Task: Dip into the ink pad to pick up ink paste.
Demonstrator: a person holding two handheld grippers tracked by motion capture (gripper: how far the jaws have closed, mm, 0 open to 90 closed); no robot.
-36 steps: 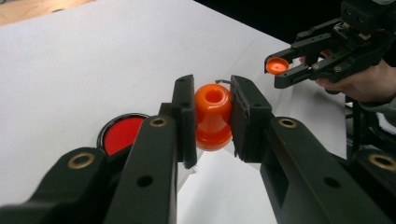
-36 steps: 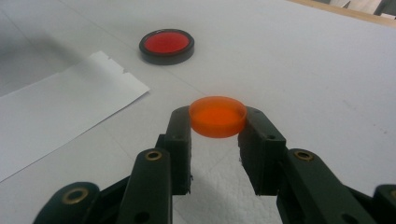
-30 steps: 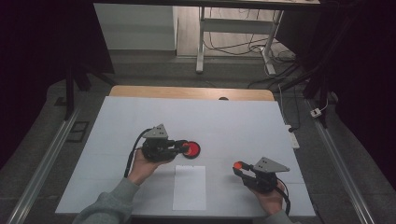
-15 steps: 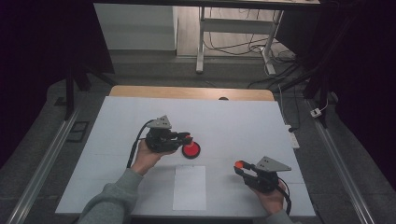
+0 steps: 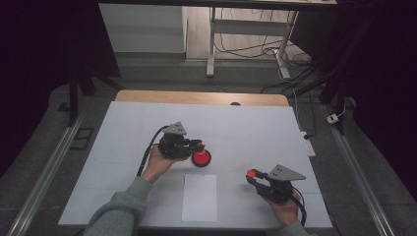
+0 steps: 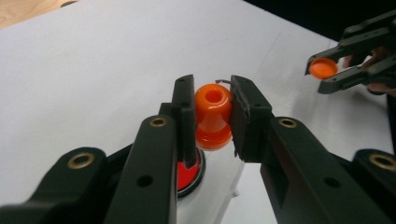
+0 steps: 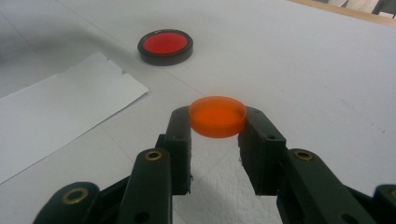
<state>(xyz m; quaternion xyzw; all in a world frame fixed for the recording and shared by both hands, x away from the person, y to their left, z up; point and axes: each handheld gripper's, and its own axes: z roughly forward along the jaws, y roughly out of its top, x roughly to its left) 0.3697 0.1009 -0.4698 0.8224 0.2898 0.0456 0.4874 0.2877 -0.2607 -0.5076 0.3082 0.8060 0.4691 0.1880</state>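
- We had the left gripper (image 6: 212,116) clamped on an orange bottle (image 6: 213,114), frame center in left gripper view, nozzle hole toward cam.
- Right gripper (image 7: 217,123) was closed on an orange cap (image 7: 217,115), low center in right gripper view.
- Step, as we judged: bottle & cap held apart, capping not yet done.
- Next move prob. called for lining cap up w/ nozzle, then pressing on.
- Red disc (image 5: 200,158) in black rim sat mid-frame in high view, above the paper sheet (image 5: 199,196) on the white table (image 5: 255,123).
- High view gave the layout; left gripper view showed the nozzle hole, too small from above.
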